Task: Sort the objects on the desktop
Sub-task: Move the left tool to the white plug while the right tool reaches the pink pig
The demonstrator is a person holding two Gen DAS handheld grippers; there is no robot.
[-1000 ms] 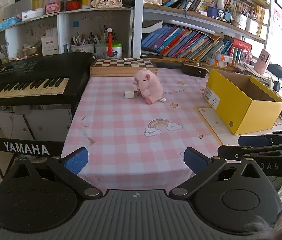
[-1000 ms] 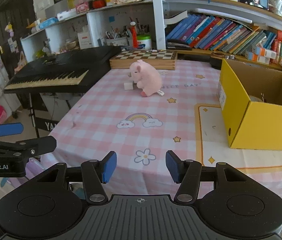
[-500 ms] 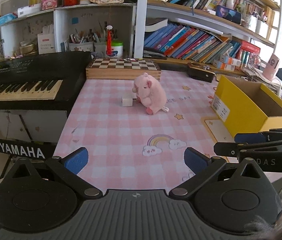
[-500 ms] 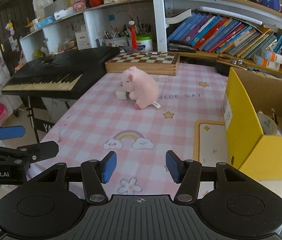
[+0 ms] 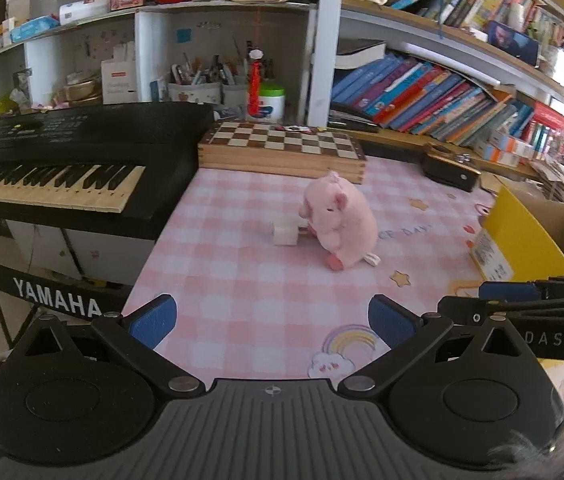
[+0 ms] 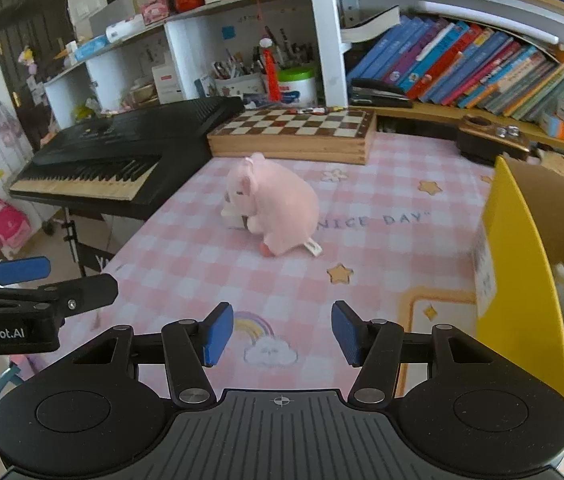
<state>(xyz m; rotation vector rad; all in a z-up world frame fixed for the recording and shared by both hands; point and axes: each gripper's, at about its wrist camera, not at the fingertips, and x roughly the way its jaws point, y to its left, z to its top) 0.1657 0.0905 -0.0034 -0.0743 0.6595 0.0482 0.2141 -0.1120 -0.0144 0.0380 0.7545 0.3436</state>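
Plush pig (image 5: 340,222), pink, rounded, upright

The bench (image 6: 202,280) wore a pink checked cloth with stars, a rainbow and the words "NICE DAY". A pink plush pig (image 6: 278,206) sat near the middle, and a small white block (image 5: 285,232) touched its front. A wooden chessboard box (image 6: 294,130) lay at the far edge. On the right stood a yellow box (image 6: 518,280) — open on top.
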